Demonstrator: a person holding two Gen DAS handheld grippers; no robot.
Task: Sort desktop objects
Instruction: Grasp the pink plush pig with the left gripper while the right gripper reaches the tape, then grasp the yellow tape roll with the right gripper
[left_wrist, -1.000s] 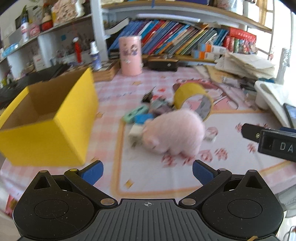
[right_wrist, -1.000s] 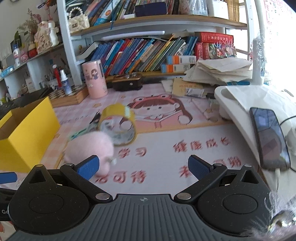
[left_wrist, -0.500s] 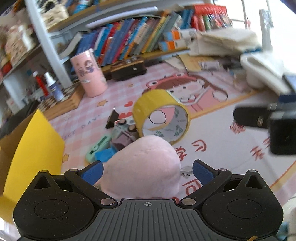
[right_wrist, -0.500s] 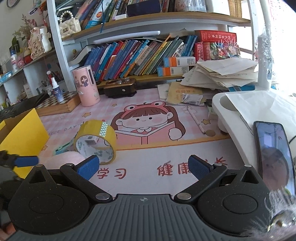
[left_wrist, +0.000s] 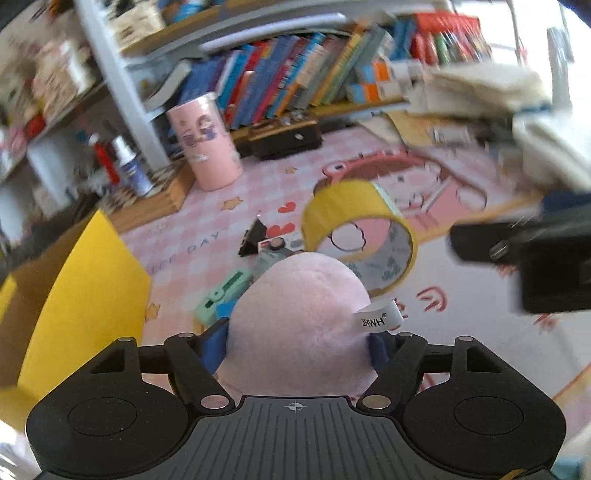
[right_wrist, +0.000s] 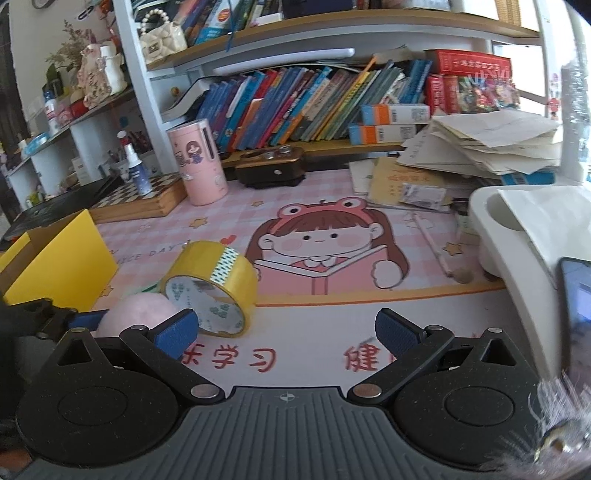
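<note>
My left gripper is shut on a pink plush toy with a white tag; its blue pads press both sides. The toy also shows in the right wrist view, low at the left. A yellow tape roll lies on its side just beyond the toy, also seen from the right wrist. A green eraser-like item, a black binder clip and small bits lie beside the toy. The open yellow box stands at the left. My right gripper is open and empty above the mat.
A pink cup and a dark wooden box stand at the back by the bookshelf. A chessboard box is at back left. Paper stacks, a white tray and a phone fill the right side.
My left gripper moved forward to the pink plush toy and closed on it. My right gripper drew back to the right, away from the toy, and stayed open.
</note>
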